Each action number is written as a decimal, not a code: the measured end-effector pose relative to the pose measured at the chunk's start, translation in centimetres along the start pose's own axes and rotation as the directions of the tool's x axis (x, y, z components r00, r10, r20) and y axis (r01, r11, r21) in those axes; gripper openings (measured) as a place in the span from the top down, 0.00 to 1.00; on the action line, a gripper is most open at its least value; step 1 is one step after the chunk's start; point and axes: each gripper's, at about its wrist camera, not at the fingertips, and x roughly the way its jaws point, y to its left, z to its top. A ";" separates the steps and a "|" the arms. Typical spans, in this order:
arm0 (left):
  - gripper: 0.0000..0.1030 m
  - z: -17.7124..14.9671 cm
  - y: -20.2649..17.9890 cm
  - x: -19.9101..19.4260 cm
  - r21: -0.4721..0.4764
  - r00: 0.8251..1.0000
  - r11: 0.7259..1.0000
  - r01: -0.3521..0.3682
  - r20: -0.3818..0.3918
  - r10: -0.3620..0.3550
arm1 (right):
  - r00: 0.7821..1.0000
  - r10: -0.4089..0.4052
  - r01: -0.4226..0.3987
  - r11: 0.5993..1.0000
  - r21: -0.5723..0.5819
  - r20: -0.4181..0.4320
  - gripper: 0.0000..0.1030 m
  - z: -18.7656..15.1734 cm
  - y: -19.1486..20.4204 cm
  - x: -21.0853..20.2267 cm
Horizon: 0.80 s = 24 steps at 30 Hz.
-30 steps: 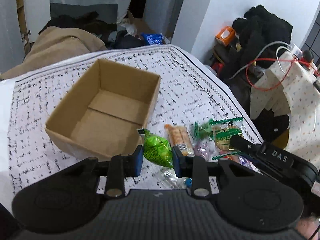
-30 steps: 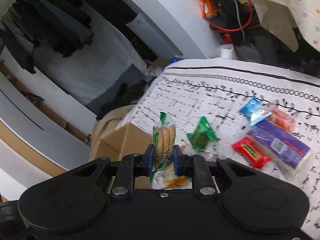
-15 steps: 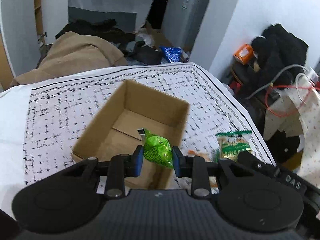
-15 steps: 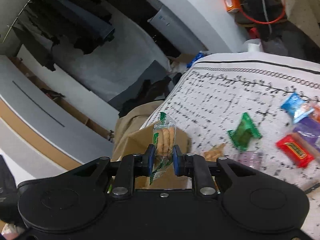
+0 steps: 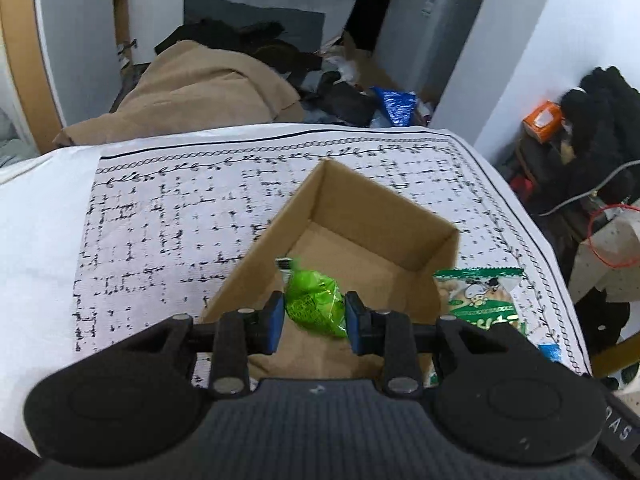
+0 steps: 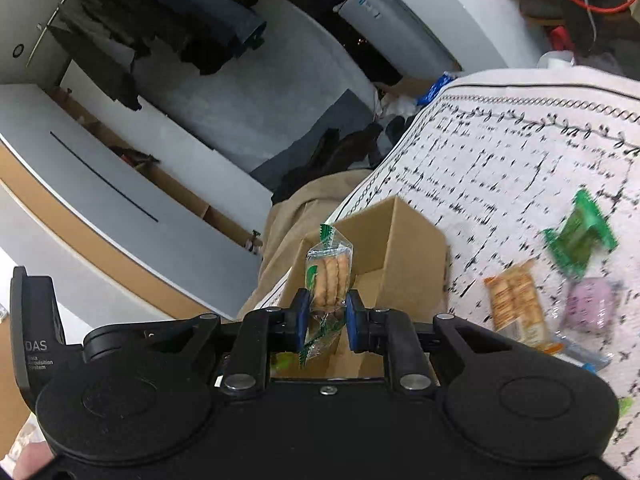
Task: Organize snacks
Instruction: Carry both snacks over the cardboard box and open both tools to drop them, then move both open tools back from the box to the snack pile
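Where the white tablecloth with its black dash print and chain border covers the table, an open cardboard box sits toward the near right part of it; its floor shows bare brown card as far as I can see. Behind the table lies a tan blanket heaped with dark clothes, a blue foil bag on the cluttered floor, a pale appliance against the wall, and an orange carton by a black fuzzy bundle; from the right wrist view dark garments hang on a rail above grey and wood panels.

The left gripper is clamped on a bright green snack packet, held over the box's near end; the right gripper pinches a clear cracker pack upright, above the box's near edge.

A green-and-white snack bag appears just right of the box, its lower part cut off by the gripper body; on the cloth lie a green wrapper, an orange pack and a purple sweet, all smeared by blur, so their print is unreadable; the box's near wall is hidden behind both grippers.
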 end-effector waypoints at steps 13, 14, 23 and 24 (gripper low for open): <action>0.25 0.0 1.2 -0.3 -0.070 0.995 0.996 -0.061 -0.078 0.055 | 1.000 -0.012 0.010 0.996 -0.088 -0.017 0.38 -0.9 1.8 -0.5; 0.23 -0.1 1.2 -0.5 -0.074 0.995 0.995 -0.066 -0.078 0.060 | 1.000 -0.019 0.018 0.996 -0.083 -0.011 0.33 -0.9 1.6 -0.9; 0.16 -0.9 0.4 -1.9 -0.030 0.982 0.989 -0.146 -0.125 0.141 | 0.983 -0.154 0.162 0.984 -0.080 0.097 0.12 -0.1 0.6 -3.8; 0.15 -1.1 0.3 -1.9 -0.011 0.969 0.982 -0.191 -0.159 0.187 | 0.982 -0.161 0.169 0.983 -0.072 0.103 0.12 0.0 0.4 -4.2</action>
